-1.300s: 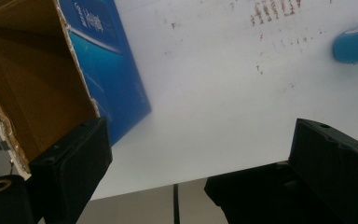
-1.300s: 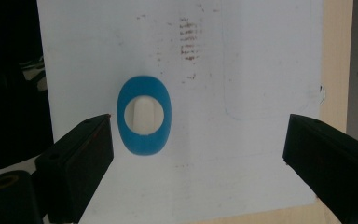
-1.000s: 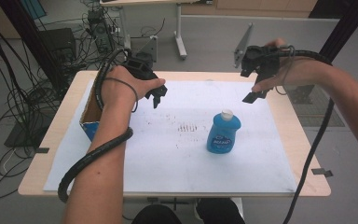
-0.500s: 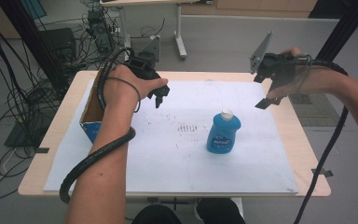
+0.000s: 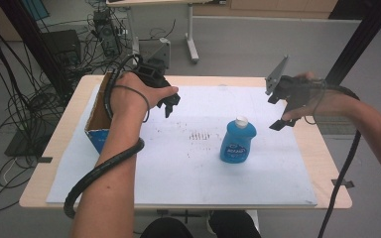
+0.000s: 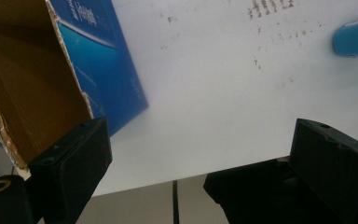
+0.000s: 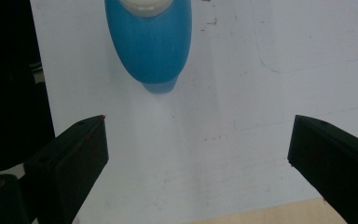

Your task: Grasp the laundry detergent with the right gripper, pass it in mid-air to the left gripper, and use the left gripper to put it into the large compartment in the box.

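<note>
A blue bottle point(image 5: 238, 141) with a white cap stands upright on the white sheet point(image 5: 188, 168), right of centre. My right gripper point(image 5: 275, 110) hovers to its right, above the sheet's right edge, jaws wide apart. In the right gripper view the bottle point(image 7: 149, 42) lies ahead of the open, empty gripper point(image 7: 198, 154). My left gripper point(image 5: 171, 105) hangs over the sheet's far left part, beside an open cardboard box point(image 5: 99, 116). In the left gripper view the gripper point(image 6: 200, 154) is open, with the box point(image 6: 28, 79) at left and the bottle point(image 6: 356, 39) at far right.
The box has a blue outer side point(image 6: 102, 60) and stands at the table's left edge. The wooden table point(image 5: 327, 163) shows around the sheet. Faint brown marks point(image 5: 201, 135) dot the sheet's middle. Cables and equipment lie on the floor behind the table.
My right gripper has shifted to the right and a little nearer and lower. The left gripper has hardly moved. The bottle and the box stay put.
</note>
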Demonstrator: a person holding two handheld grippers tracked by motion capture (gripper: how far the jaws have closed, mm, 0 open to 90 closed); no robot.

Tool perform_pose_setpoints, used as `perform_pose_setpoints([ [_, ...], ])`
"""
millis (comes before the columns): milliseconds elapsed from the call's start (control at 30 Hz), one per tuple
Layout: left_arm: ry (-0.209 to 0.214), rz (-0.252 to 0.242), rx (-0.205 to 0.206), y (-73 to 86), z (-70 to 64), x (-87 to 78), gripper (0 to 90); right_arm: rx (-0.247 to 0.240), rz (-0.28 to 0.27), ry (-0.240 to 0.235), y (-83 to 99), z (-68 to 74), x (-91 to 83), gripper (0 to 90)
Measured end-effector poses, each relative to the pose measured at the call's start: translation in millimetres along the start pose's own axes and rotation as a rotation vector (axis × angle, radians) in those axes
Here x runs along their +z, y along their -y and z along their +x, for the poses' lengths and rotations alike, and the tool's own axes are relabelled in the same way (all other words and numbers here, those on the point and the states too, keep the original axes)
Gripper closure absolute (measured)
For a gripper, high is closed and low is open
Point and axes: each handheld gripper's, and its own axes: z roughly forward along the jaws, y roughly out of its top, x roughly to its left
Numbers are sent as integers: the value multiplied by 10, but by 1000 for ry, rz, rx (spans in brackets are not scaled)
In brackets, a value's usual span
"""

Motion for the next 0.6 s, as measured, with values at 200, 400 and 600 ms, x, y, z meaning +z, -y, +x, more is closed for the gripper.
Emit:
perform_pose_setpoints([
  [200,0,2,-1,-4,-7,32,62,10,-32,-17,112,45,216,48],
  [400,5,6,3,-6,-16,61,62,15,-71,-37,193,114,447,45],
  [600,4,9,5,1,-29,82,62,36,-122,-47,277,159,649,43],
])
